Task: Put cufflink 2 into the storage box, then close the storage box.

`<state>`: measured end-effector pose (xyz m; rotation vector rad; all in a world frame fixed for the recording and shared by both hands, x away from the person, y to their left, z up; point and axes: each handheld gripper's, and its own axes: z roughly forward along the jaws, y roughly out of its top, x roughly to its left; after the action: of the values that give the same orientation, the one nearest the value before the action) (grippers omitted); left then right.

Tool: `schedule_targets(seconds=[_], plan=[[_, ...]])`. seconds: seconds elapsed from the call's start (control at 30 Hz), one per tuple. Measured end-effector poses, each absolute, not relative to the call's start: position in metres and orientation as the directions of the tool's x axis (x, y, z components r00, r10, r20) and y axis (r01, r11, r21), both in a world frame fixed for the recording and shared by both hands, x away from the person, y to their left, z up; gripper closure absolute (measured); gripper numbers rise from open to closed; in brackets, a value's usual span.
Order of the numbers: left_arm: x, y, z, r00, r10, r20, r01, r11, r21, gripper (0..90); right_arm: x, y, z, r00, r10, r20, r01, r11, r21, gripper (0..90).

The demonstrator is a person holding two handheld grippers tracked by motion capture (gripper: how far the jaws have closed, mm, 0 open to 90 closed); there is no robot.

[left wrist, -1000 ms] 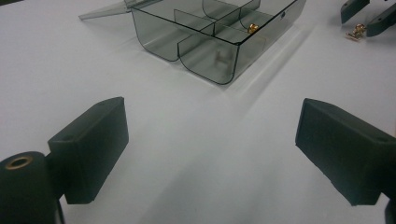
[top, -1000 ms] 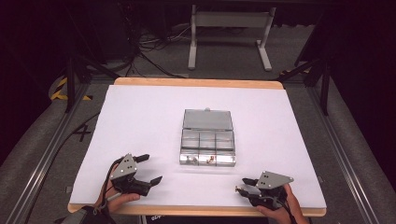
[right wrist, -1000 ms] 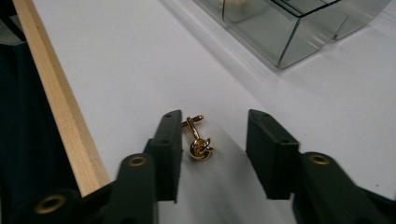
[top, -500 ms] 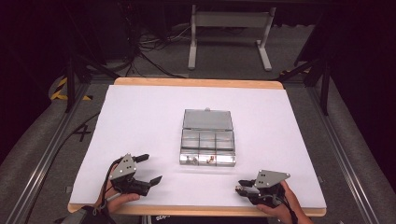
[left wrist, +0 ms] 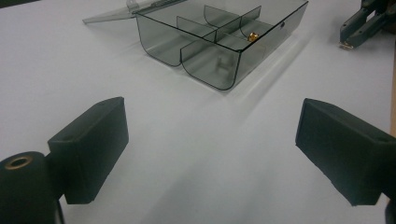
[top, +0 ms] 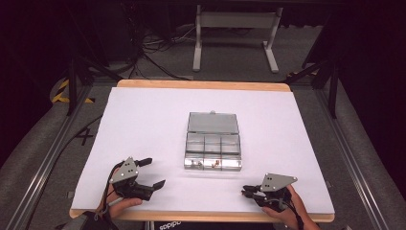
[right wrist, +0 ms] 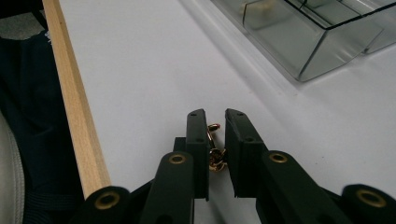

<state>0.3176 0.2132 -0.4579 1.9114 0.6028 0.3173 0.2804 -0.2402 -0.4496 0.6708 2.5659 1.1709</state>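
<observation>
**Right gripper view: jaws narrowed onto a small brass piece beside the compartment box**

Right gripper view shows the right tool with its two black jaws drawn nearly together around a small gold-coloured metal piece, which sits in the narrow gap between them. The jaws have just been closing, and the pads appear to press the piece from both sides; in the high view from a second ago the same tool stood wider. This suggests a pick-up in hand, with the piece probably bound for the clear smoky-grey plastic compartment box, whose lid lies folded back on its far side. The piece is held near the box, at the table's near wooden edge, to the box's right in the high view.

The left tool stands wide open and empty, pointing at the box from its near left.

Hard to make out: the exact form of the gold piece, largely masked by the jaws. Small gold items already lie in the box's compartments, but their number and kind cannot be told.
</observation>
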Motion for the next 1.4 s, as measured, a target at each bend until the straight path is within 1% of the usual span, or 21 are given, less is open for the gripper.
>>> schedule_targets(seconds=[0.17, 0.3, 0.57, 0.67, 0.77, 0.93, 1.1, 1.4], plan=[[0.316, 0.212, -0.458, 0.836, 0.546, -0.048, 0.258, -0.315, 0.913, 9.8, 0.282, -0.241, -0.447, -0.863, 0.505, -0.032, 0.297, 0.558, 0.775, 80.8], [0.315, 0.215, -0.458, 0.834, 0.55, -0.05, 0.248, -0.291, 0.924, 10.2, 0.283, -0.239, -0.443, -0.865, 0.501, -0.034, 0.287, 0.548, 0.786, 80.8], [0.316, 0.214, -0.458, 0.837, 0.545, -0.056, 0.259, -0.304, 0.917, 10.2, 0.283, -0.241, -0.439, -0.858, 0.512, -0.043, 0.28, 0.535, 0.797, 80.8], [0.316, 0.214, -0.458, 0.84, 0.54, -0.044, 0.246, -0.308, 0.919, 10.3, 0.284, -0.241, -0.436, -0.855, 0.517, -0.046, 0.277, 0.528, 0.803, 80.8], [0.317, 0.212, -0.458, 0.84, 0.54, -0.049, 0.257, -0.318, 0.913, 10.2, 0.285, -0.241, -0.433, -0.851, 0.522, -0.051, 0.271, 0.522, 0.809, 80.8], [0.318, 0.212, -0.458, 0.843, 0.537, -0.033, 0.25, -0.335, 0.908, 10.0, 0.287, -0.239, -0.428, -0.845, 0.53, -0.064, 0.258, 0.51, 0.82, 80.8], [0.319, 0.211, -0.458, 0.843, 0.536, -0.054, 0.27, -0.334, 0.903, 9.8, 0.288, -0.237, -0.423, -0.844, 0.532, -0.076, 0.244, 0.505, 0.828, 80.8], [0.318, 0.212, -0.458, 0.846, 0.531, -0.05, 0.261, -0.331, 0.907, 9.8, 0.294, -0.238, -0.411, -0.828, 0.554, -0.087, 0.232, 0.478, 0.847, 80.8]])
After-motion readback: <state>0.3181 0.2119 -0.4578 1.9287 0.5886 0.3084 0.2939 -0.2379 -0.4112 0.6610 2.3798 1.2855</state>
